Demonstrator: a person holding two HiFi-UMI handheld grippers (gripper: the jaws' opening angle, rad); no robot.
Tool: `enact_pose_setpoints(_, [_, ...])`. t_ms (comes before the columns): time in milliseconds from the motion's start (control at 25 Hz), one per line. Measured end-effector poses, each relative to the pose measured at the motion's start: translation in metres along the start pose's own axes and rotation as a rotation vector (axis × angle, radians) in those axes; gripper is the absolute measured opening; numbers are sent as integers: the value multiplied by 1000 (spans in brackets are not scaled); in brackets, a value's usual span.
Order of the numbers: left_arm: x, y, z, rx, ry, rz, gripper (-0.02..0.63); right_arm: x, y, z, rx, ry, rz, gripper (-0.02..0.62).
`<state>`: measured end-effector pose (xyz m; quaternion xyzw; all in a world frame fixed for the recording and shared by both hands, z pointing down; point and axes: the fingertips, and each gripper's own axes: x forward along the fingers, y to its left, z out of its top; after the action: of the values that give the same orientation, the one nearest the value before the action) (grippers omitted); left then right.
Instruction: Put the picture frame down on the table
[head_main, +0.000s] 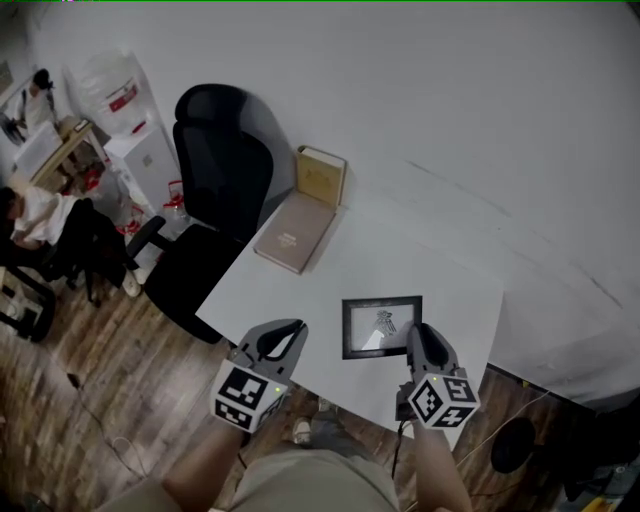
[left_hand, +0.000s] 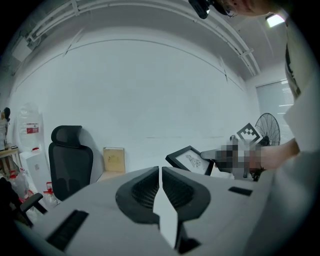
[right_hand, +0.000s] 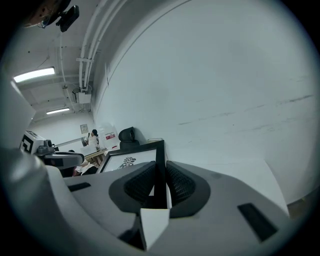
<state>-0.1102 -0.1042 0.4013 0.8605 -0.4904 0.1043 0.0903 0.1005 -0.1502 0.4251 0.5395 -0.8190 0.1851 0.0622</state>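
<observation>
The right gripper pinches the right edge of the picture frame, with the black moulding clamped between its fingers. In the head view the frame extends toward 9 o'clock from that grip, over the near part of the white table. It sits tilted, and I cannot tell whether it touches the tabletop. The left gripper is at the frame's 9 o'clock, apart from it, jaws pressed together on nothing. The gripped edge is partly hidden, and the drawing inside is too small to make out.
</observation>
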Motion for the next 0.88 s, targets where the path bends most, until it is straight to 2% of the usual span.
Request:
enact_pose_setpoints(520, [116,43,-18,-12,125,38,35,105,-63,-7,54,74,42,84])
enact_pose_setpoints(880, [176,68,-28,-33,155,75,35,161,-101,-16,91,102,29,84])
